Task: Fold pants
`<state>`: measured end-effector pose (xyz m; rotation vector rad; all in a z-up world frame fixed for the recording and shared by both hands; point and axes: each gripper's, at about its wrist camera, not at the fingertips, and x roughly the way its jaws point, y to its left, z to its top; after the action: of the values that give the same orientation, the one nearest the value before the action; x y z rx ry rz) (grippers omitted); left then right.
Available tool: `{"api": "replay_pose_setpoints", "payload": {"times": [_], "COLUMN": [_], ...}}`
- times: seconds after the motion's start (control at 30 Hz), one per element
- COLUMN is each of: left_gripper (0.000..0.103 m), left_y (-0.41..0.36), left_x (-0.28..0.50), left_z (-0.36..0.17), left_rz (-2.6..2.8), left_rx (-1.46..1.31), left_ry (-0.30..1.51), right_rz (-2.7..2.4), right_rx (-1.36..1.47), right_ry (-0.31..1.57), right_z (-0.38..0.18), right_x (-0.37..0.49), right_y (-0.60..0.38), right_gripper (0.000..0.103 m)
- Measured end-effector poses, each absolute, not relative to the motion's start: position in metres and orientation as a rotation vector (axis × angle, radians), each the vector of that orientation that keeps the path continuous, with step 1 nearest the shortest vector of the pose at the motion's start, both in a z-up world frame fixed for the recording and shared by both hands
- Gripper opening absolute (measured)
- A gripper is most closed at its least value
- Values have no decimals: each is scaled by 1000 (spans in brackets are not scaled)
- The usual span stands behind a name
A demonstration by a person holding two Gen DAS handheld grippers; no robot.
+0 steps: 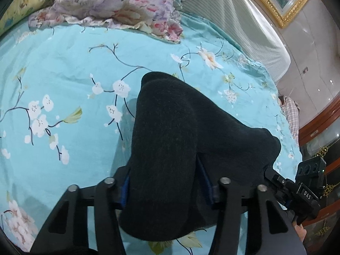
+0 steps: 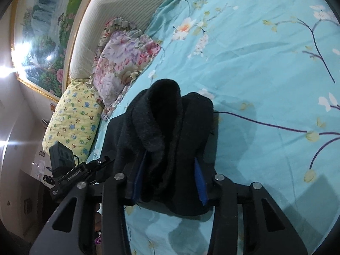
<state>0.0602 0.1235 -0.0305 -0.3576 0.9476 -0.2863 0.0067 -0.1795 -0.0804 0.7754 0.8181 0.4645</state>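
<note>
Both grippers are on the dark pants (image 1: 170,140) here, holding them bunched up above the bed (image 1: 63,68) with its turquoise blossom-print sheet. The left gripper (image 1: 163,182) has its blue-padded fingers (image 1: 205,178) clamped on a thick fold of the cloth, which bulges up and away from them in a rounded hump and blocks the middle of that view. Over at the right edge of the same view sits the other tool, gripping the same bundle from the side. The right gripper (image 2: 170,174) is clamped on the pants (image 2: 165,131) as well, blue pads (image 2: 199,182) pressed into the fabric on both sides, and from here the cloth shows a fuzzy inner lining rolled over at the top. The garment casts a soft shadow on the sheet just beneath it. Up at the head edge of the bed lie a flowered pillow (image 2: 123,59) and, beside it, a yellow pillow (image 2: 74,119) with small printed figures, both against the pale ribbed headboard (image 2: 119,10). A gold-framed landscape painting (image 2: 46,36) hangs on the wall behind.
</note>
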Motion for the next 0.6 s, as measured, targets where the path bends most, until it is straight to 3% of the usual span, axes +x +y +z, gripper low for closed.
{"api": "replay_pose_setpoints", "payload": {"times": [0.13,0.6], "left_gripper": [41,40], "left_y": [129,172], "left_x": [52,32], "left_z": [-19,28], "left_rz": [-296,-210], "left_rx": [-354,-351], "left_ry": [922,788], "right_rz": [492,648], "right_rx": [755,653], "right_ry": [806,755], "right_z": [-66,-16], "right_x": [7,39], "right_y": [-174,-128], "right_gripper": [40,38]}}
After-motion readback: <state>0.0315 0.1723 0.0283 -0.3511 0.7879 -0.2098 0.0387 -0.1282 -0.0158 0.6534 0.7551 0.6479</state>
